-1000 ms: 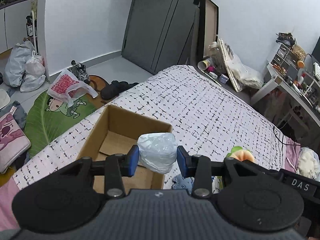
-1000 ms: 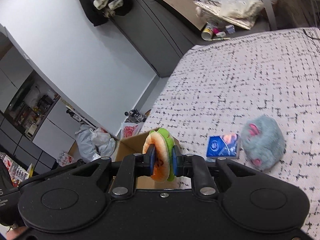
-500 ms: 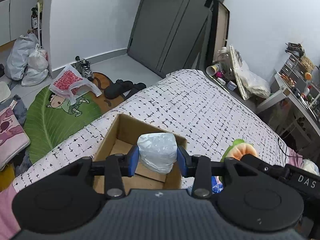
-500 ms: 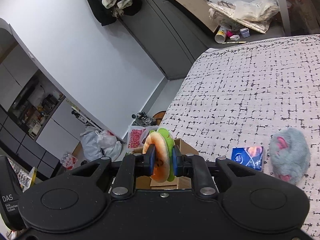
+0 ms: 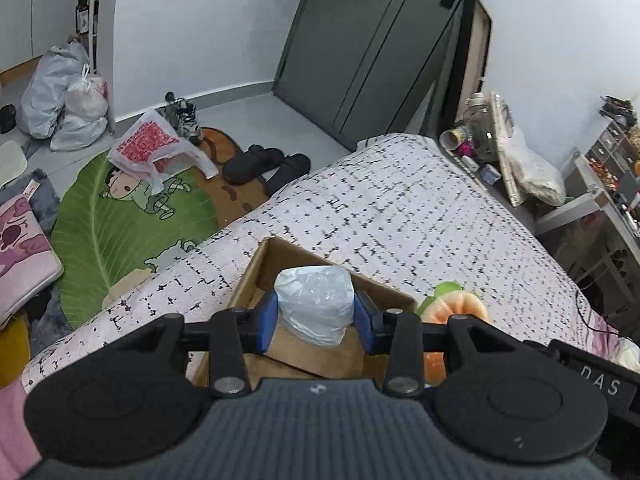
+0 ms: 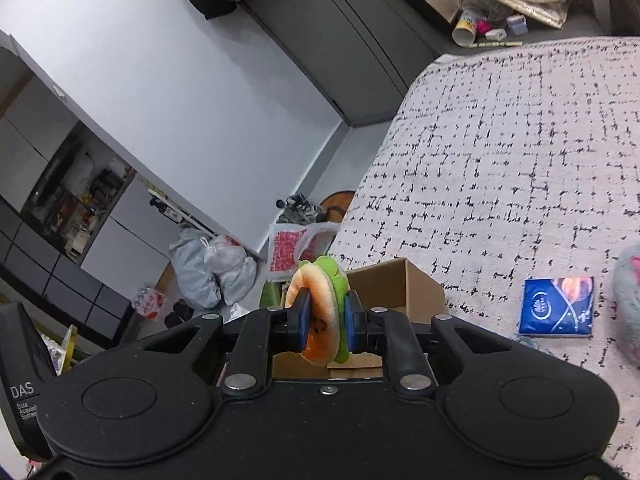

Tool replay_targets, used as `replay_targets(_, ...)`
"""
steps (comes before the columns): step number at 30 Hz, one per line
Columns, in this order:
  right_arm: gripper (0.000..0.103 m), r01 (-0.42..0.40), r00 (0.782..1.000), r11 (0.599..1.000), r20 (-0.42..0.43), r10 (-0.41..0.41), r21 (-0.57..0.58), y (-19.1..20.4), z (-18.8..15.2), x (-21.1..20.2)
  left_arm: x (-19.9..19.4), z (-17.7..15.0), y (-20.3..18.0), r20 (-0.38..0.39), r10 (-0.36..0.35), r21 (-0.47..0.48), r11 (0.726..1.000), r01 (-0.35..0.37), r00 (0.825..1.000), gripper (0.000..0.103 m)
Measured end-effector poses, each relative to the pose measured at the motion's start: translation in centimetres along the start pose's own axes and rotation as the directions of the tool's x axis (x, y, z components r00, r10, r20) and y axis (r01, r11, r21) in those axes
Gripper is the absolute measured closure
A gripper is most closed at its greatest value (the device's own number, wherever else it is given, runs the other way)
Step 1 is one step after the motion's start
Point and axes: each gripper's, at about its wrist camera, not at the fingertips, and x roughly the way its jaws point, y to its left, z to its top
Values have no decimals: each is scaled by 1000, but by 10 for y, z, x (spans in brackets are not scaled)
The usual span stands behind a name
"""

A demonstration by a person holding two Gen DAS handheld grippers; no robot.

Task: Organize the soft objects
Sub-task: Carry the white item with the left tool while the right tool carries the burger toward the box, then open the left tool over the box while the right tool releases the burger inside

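My left gripper [image 5: 315, 322] is shut on a white plastic-wrapped soft bundle [image 5: 316, 302] and holds it above an open cardboard box [image 5: 276, 258] on the bed. My right gripper [image 6: 325, 322] is shut on an orange and green plush burger [image 6: 318, 304], held over the same box [image 6: 404, 284]. The plush burger also shows in the left wrist view [image 5: 456, 306], just right of the box. A blue tissue pack [image 6: 556, 306] and a grey plush toy [image 6: 630, 300] lie on the bed to the right.
The bed [image 5: 400, 208] has a white cover with black marks. On the floor to the left lie a green leaf mat [image 5: 104, 216], a red-and-white plastic bag [image 5: 148, 148], black slippers [image 5: 264, 162] and white bags [image 5: 64, 96]. A cluttered desk [image 5: 600, 196] stands at the right.
Both grippers have moved forward and closer over the box, each still holding its object. The tissue pack and grey plush have shifted right in the right wrist view.
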Motion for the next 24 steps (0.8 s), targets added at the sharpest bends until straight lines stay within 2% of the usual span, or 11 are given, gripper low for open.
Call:
replay_targets(7,86,23,999,999,-46,-22,23,-8,-2,25,25,6,7,-36,10,-8,1000,-11,999,63)
replay_targets(14,86,27,997,999,-75,-24,34,-13,-3,40,41,10,16,-80,18,-46,999,-22,997,55)
replay_targets(18,84,28,997,999,-80,-24,45,-12,-2,47,38,11,18,-76,39,-43,998,-42,996,53)
replay_targets(22,51,45,996,996,-79,-38,83,-16,-1,50,32,15,19,-69,69,-48,996,-72,995,40)
replay_targets(24,50,50,996,995,-74,-44,84,-19,-1,43,27,16,19,-69,85,-41,995,-88,994,37)
